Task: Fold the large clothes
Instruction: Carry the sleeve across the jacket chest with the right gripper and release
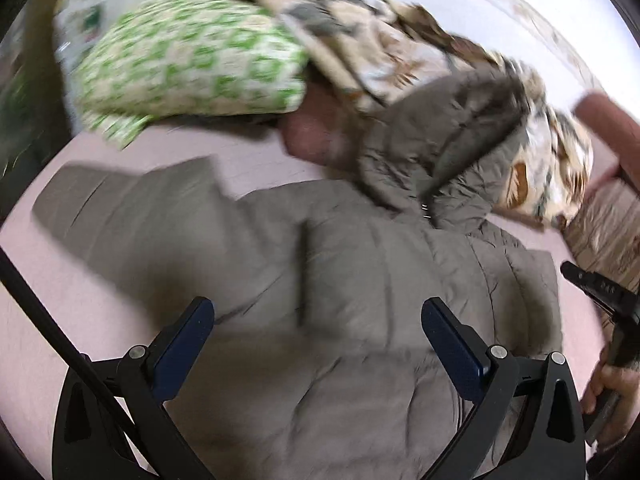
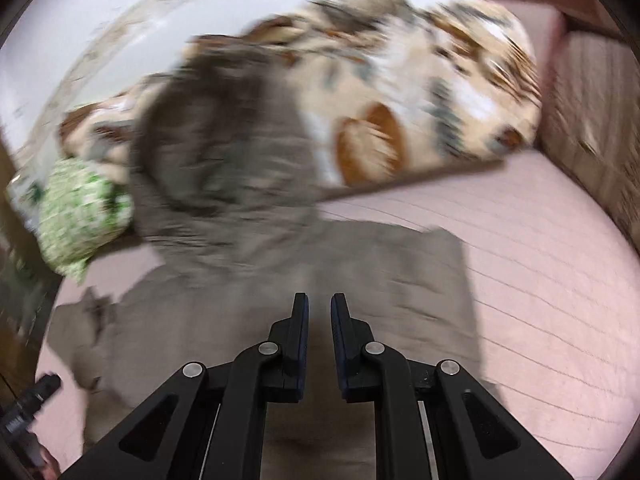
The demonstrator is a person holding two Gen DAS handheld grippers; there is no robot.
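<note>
A large grey quilted hooded jacket (image 1: 360, 280) lies spread on a pink bed sheet (image 1: 72, 320), hood (image 1: 448, 152) at the far end and one sleeve (image 1: 132, 212) stretched to the left. My left gripper (image 1: 318, 312) is wide open and empty, hovering above the jacket's body. The right gripper (image 1: 592, 284) shows at the right edge of the left wrist view. In the right wrist view the jacket (image 2: 320, 264) lies below my right gripper (image 2: 319, 300), whose jaws stand nearly closed with a narrow gap and hold nothing. The left gripper (image 2: 36, 396) shows at the lower left.
A green-patterned pillow (image 1: 188, 60) and a floral beige bedding bundle (image 2: 420, 100) lie at the head of the bed behind the hood. A padded bed frame (image 2: 592, 120) rises at the right. Pink sheet (image 2: 540, 280) lies to the right of the jacket.
</note>
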